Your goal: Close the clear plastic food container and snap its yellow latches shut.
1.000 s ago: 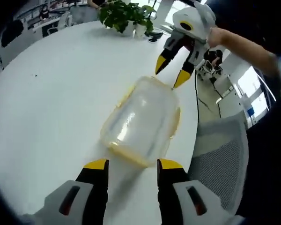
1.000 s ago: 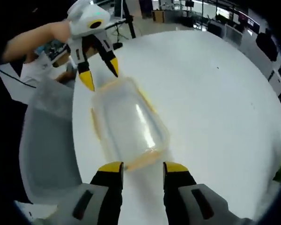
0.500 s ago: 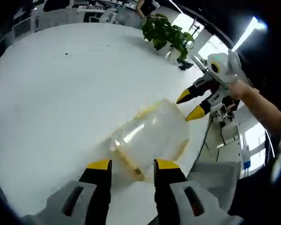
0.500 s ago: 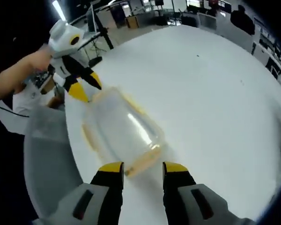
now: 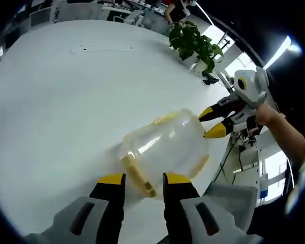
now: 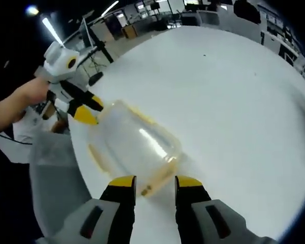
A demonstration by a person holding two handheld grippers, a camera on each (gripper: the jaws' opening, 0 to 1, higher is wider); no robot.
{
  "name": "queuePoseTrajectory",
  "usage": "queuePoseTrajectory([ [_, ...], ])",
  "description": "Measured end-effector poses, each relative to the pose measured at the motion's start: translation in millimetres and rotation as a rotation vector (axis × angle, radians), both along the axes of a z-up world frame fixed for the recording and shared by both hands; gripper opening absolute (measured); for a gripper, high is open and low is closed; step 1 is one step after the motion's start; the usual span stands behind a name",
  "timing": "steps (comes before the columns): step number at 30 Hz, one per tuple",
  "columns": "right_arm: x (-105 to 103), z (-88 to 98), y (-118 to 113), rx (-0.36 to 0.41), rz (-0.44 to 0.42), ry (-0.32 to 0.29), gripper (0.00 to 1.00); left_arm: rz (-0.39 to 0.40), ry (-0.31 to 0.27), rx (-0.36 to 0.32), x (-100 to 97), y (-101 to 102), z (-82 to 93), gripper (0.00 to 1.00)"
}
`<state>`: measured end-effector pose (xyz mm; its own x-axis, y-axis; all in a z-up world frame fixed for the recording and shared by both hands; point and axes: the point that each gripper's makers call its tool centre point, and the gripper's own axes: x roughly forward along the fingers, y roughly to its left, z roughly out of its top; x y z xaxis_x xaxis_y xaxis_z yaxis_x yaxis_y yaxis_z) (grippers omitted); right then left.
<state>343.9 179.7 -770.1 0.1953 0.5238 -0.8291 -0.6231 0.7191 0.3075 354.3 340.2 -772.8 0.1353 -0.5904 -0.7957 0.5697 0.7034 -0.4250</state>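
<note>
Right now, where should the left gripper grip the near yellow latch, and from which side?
Probably the yellow latch at its free lower end, approached end-on from the left gripper: the strip lies between its open jaws on the container.

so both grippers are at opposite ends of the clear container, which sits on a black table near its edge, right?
Not quite: the table is white, not black, as the left gripper view shows. The rest holds. The left gripper is at one end of the clear container and the right gripper at the opposite end, with the container near the table's edge.
</note>
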Motion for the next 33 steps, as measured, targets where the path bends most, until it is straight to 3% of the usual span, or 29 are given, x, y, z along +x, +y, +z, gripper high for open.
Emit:
queuePoseTrajectory([
  [11, -2.0, -0.3, 3.8, 0.031, -0.056, 0.023, 0.26, 0.065, 0.0, -0.041, 0.9, -4.1, 0.6, 0.27],
  [24, -2.9, -0.8, 5.2, 0.012, -0.031, 0.025, 0.24, 0.104, 0.029, -0.049, 0.1, -6.5, -0.3, 0.22],
  [25, -2.1, -0.8, 5.6, 0.026, -0.044, 0.035, 0.24, 0.112, 0.045, -0.009, -1.1, -1.3, -4.9, 0.22],
  [27, -3.4, -1.2, 4.7, 0.036, -0.04, 0.037, 0.23, 0.092, 0.011, -0.027, 5.1, -17.7, -6.7, 0.21],
  [29, -3.9, -2.6, 4.7, 0.057, -0.045, 0.054, 0.22, 0.104, 0.024, -0.028, 0.8, -10.4, -1.5, 0.21],
  [30, -6.3, -3.0, 5.6, 0.091, -0.095, 0.115, 0.21, 0.116, 0.041, -0.029, 0.8, -8.4, -1.2, 0.2],
  [31, -5.5, -3.3, 6.2, 0.112, -0.103, 0.124, 0.2, 0.131, 0.046, -0.029, 1.0, -8.9, -1.0, 0.2],
  [32, 2.3, -0.3, 8.6, 0.142, -0.168, 0.131, 0.2, 0.13, 0.034, -0.025, 1.0, -6.7, -1.8, 0.2],
  [33, 3.2, 1.0, 5.9, 0.13, -0.115, 0.11, 0.2, 0.137, 0.046, -0.026, 0.4, -6.7, -1.7, 0.2],
])
